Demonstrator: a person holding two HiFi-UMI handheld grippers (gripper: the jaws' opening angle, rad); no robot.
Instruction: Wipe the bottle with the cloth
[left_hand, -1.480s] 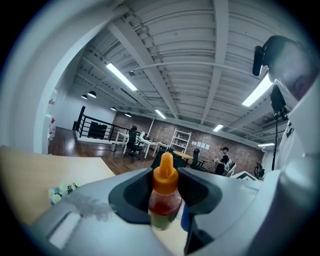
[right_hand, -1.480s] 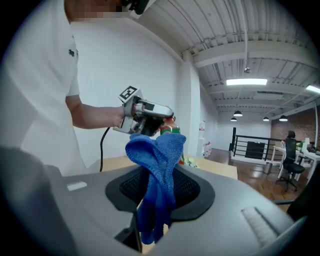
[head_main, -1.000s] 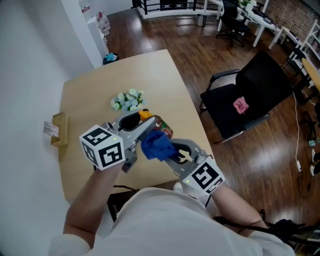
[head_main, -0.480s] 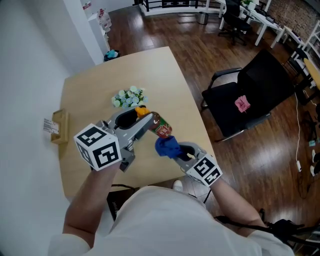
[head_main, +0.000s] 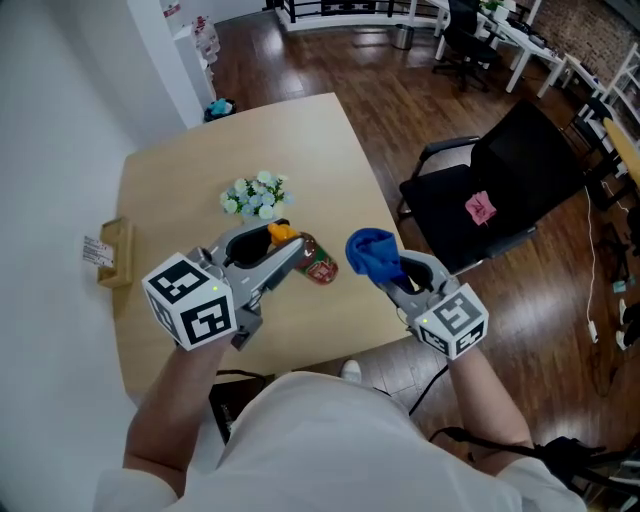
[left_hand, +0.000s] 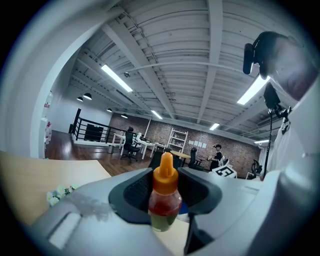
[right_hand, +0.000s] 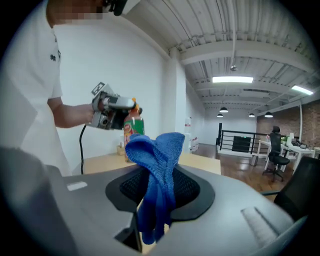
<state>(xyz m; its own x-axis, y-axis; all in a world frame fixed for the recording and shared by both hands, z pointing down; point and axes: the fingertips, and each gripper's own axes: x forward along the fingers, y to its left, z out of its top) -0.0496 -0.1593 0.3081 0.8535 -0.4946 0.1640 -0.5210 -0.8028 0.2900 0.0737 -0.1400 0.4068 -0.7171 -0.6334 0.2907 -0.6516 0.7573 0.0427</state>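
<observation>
A small sauce bottle (head_main: 320, 264) with an orange cap (head_main: 282, 232) and a red and green label is held above the table, lying tilted. My left gripper (head_main: 290, 246) is shut on it. In the left gripper view the bottle (left_hand: 164, 202) stands between the jaws, cap pointing up. My right gripper (head_main: 393, 274) is shut on a bunched blue cloth (head_main: 372, 252), held to the right of the bottle and apart from it, over the table's right edge. The cloth (right_hand: 159, 175) droops between the jaws in the right gripper view, with the bottle (right_hand: 133, 128) beyond it.
A light wooden table (head_main: 310, 140) carries a bunch of white and green flowers (head_main: 257, 196) behind the bottle and a small wooden holder (head_main: 118, 256) at its left edge. A black office chair (head_main: 505, 185) with a pink item stands to the right.
My right gripper has carried the cloth to the right, off the bottle and clear of it. The left gripper and bottle have stayed almost still.
</observation>
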